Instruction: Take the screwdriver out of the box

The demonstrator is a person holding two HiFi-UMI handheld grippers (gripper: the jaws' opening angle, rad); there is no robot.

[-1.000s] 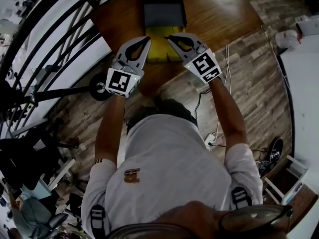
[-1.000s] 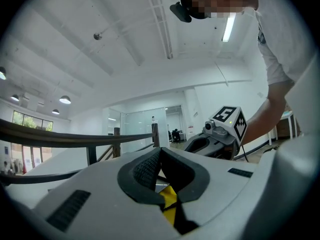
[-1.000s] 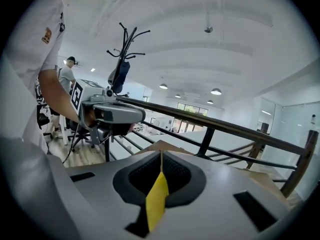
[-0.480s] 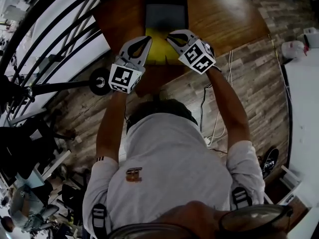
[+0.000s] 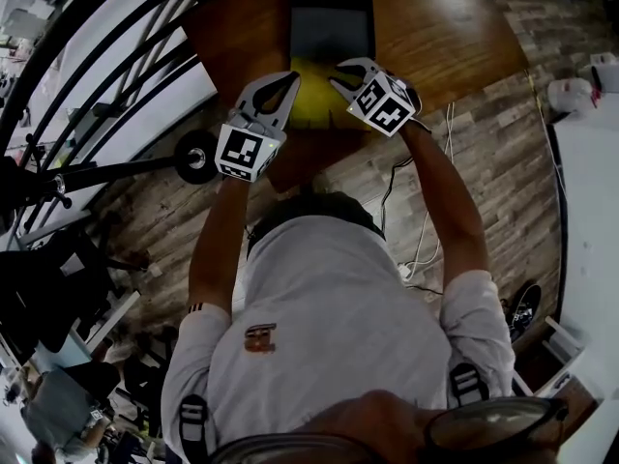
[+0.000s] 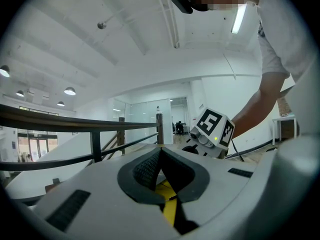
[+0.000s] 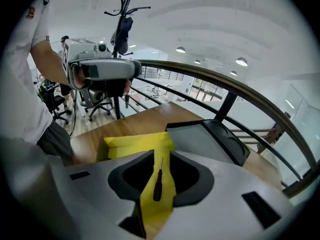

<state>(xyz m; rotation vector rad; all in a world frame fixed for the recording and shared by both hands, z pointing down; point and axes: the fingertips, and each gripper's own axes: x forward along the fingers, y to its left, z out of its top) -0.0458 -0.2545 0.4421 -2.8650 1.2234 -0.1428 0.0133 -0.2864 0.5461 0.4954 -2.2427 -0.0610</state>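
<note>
A small black screwdriver (image 7: 157, 184) lies on the yellow inside of the open box (image 7: 135, 144), straight below my right gripper (image 7: 161, 154). That gripper tilts down over the box; its jaws are opening, a narrow gap shows, and nothing is pressed between them. In the head view the yellow box (image 5: 314, 100) lies on the wooden table (image 5: 435, 27) with its dark lid (image 5: 332, 22) flat behind it. My right gripper (image 5: 338, 69) hangs over its right part. My left gripper (image 5: 290, 77) is shut and empty at the box's left edge, pointing level.
A black railing (image 5: 116, 75) runs along the table's left side, with a black wheel on a bar (image 5: 196, 158) below it. Cables (image 5: 426, 211) trail on the wood floor to the right. A coat stand (image 7: 122, 24) rises behind the left gripper (image 7: 100, 69).
Both grippers have sunk toward the box. The right one moved further in over the yellow inside, tipped more steeply down, and its jaws have parted a little.
</note>
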